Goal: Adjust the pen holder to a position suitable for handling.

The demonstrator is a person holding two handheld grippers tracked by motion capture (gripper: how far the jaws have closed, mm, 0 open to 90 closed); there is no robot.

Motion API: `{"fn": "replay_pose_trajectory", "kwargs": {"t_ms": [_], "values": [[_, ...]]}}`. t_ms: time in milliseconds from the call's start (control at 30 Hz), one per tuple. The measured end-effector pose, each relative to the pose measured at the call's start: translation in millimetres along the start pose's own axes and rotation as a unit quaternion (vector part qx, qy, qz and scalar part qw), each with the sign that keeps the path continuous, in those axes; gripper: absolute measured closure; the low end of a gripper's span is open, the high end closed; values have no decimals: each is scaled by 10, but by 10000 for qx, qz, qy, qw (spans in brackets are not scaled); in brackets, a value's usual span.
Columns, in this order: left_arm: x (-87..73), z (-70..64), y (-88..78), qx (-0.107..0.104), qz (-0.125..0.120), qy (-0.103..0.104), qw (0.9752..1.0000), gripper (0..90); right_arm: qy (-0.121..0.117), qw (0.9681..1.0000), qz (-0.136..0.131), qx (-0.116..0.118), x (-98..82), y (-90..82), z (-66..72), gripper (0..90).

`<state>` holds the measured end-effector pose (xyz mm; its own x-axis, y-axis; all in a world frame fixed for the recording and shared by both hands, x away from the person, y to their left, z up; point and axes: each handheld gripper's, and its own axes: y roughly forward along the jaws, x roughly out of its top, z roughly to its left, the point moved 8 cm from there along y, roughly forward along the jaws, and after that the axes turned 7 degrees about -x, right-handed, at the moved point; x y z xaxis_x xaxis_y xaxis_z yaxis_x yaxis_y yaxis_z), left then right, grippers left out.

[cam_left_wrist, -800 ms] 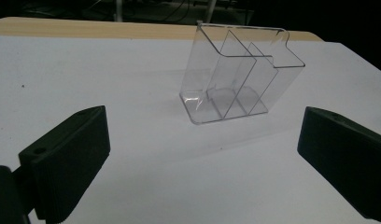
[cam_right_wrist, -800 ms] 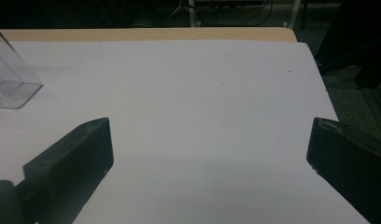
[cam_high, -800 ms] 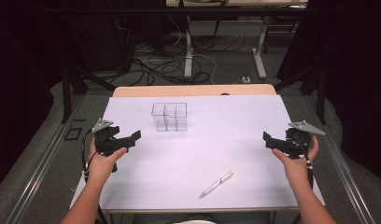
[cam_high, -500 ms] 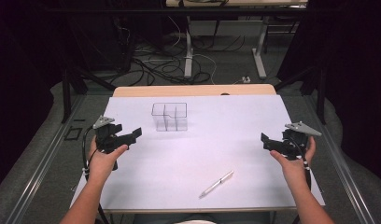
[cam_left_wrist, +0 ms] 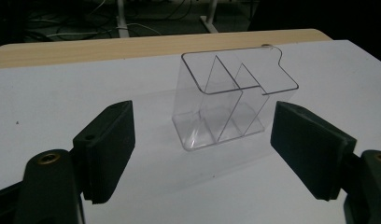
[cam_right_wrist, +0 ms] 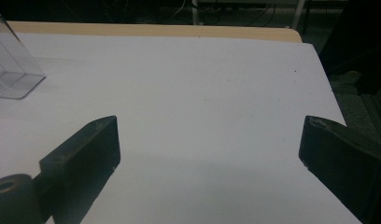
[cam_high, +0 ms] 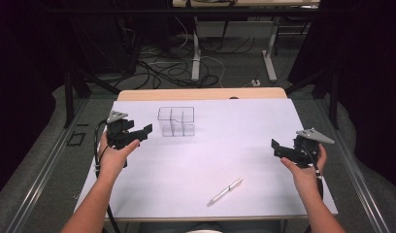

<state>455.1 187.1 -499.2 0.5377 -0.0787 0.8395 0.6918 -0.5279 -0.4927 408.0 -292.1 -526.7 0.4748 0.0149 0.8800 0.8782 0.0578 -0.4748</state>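
A clear plastic box [cam_high: 175, 121] with inner dividers stands upright on the white sheet toward the back left of the table [cam_high: 244, 145]. My left gripper [cam_high: 146, 130] hovers just left of it, pointing at it, jaws open. In the left gripper view the clear plastic box [cam_left_wrist: 226, 107] stands a short way ahead of the left gripper [cam_left_wrist: 205, 116], not touched by the pads. My right gripper [cam_high: 276, 148] is held over the sheet's right side, open and empty, far from the box. The right gripper [cam_right_wrist: 209, 130] faces bare sheet, with a corner of the clear plastic box [cam_right_wrist: 11, 65] at far left.
A white pen [cam_high: 226, 190] lies slantwise on the sheet near the front edge, between the two hands. The wooden table edge [cam_high: 201, 93] runs behind the sheet. Beyond it are table legs and cables on the floor.
My left hand has moved up and to the right, closer to the clear box. The right hand has shifted slightly to the left. Box and pen have not moved.
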Motion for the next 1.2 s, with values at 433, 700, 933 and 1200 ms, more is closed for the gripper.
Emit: {"fn": "replay_pose_trajectory", "kwargs": {"t_ms": [433, 700, 933, 1200], "values": [[353, 4, 117, 49, 76, -41, 10000, 266, 11, 10000, 30, 68, -14, -11, 19, 68], [543, 13, 216, 133, 50, -121, 9998, 283, -81, 9999, -5, 111, -4, -18, 44, 80], [655, -1, 303, 206, 93, -174, 9996, 319, -32, 9999, 10, 122, -11, -13, 47, 97], [671, 74, 452, 343, 180, -289, 9988, 357, -29, 9999, 21, 135, -19, -10, 42, 110]]}}
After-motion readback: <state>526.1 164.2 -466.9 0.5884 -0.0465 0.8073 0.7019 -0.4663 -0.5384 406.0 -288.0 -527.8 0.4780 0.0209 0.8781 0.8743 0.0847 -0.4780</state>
